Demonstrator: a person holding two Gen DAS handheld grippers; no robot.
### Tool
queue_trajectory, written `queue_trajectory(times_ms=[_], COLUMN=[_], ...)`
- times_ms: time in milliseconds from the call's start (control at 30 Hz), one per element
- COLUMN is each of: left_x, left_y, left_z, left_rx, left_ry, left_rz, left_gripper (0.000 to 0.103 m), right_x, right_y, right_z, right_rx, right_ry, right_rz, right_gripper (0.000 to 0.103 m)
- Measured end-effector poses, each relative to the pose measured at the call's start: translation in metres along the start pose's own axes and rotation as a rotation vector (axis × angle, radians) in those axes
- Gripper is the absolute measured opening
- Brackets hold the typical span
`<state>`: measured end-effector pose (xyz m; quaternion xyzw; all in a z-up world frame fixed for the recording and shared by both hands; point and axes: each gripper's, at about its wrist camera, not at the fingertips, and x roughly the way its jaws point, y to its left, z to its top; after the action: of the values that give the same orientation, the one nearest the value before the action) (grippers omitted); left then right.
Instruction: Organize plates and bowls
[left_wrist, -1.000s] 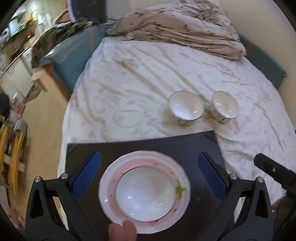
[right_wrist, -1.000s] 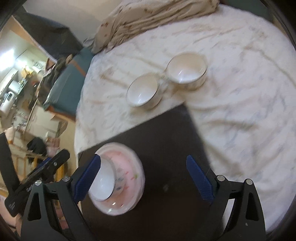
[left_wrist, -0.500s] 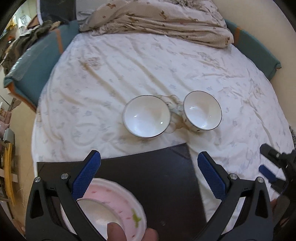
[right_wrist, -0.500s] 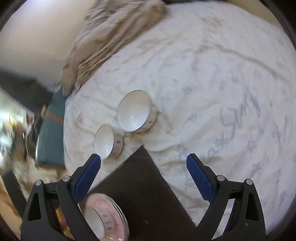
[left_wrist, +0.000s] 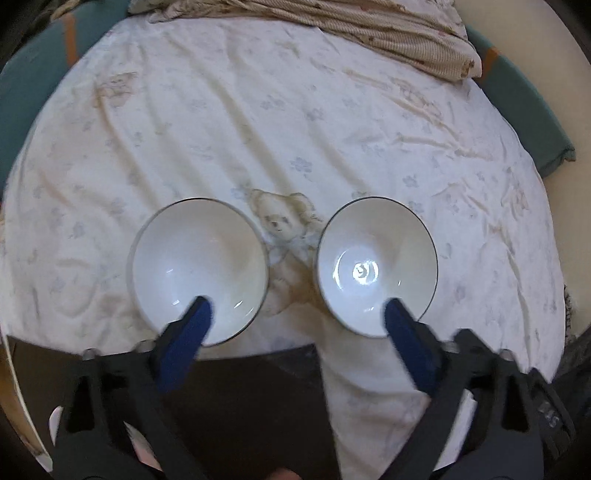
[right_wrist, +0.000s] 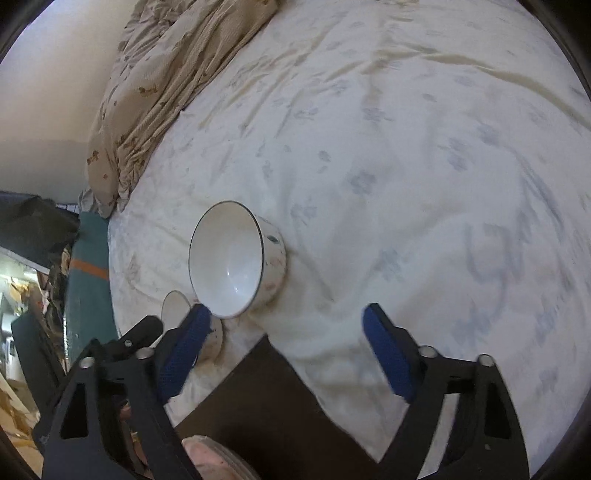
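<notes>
Two bowls (left_wrist: 197, 266) lie under the left tool's (left_wrist: 295, 317) spread tips

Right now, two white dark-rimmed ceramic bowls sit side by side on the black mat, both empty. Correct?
Not quite. In the left wrist view both white dark-rimmed ceramic bowls sit on the white printed bedsheet, beyond the black mat. They are side by side and empty.

My left gripper (left_wrist: 295, 314) points steeply down, its blue-padded jaws apart and just now narrowing — nothing sits between the pads. My right gripper (right_wrist: 288, 317) tilts downward too, rolled to one side, jaws likewise closing in but wide and empty — a fingertip (right_wrist: 207, 448) shows below it.
</notes>
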<state>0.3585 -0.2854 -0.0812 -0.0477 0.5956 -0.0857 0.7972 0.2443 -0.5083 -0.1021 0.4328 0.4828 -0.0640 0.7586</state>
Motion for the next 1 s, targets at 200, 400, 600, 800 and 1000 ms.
queue_trajectory(times_ms=[200,400,600,800,1000], left_x=[0.033,0.049,0.056,0.048,0.028], left_y=[-0.006,-0.011,-0.011,-0.019,-0.02], left_z=[0.009,0.009,0.014,0.007,0.001], left_rx=[-0.02,-0.011,-0.016,0.021,0.035], left_ry=[0.088,0.111,0.118,0.118,0.102], left_rz=[-0.085,-0.061,-0.031,0.033,0.028], left_gripper=[0.047,0.018,0.007,0.008,0.009], right_x=[0.042,0.059,0.071,0.076,0.068], right_y=[0.001,0.011,0.011,0.017,0.021], right_z=[0.014,0.01,0.011,0.012,0.007], right_rx=[0.034,-0.015,0.001,-0.054,-0.073], right_ry=[0.087,0.112,0.126,0.107,0.095], right_rz=[0.05,0.053,0.057,0.02,-0.001], right_gripper=[0.048,0.024,0.021,0.019,0.016])
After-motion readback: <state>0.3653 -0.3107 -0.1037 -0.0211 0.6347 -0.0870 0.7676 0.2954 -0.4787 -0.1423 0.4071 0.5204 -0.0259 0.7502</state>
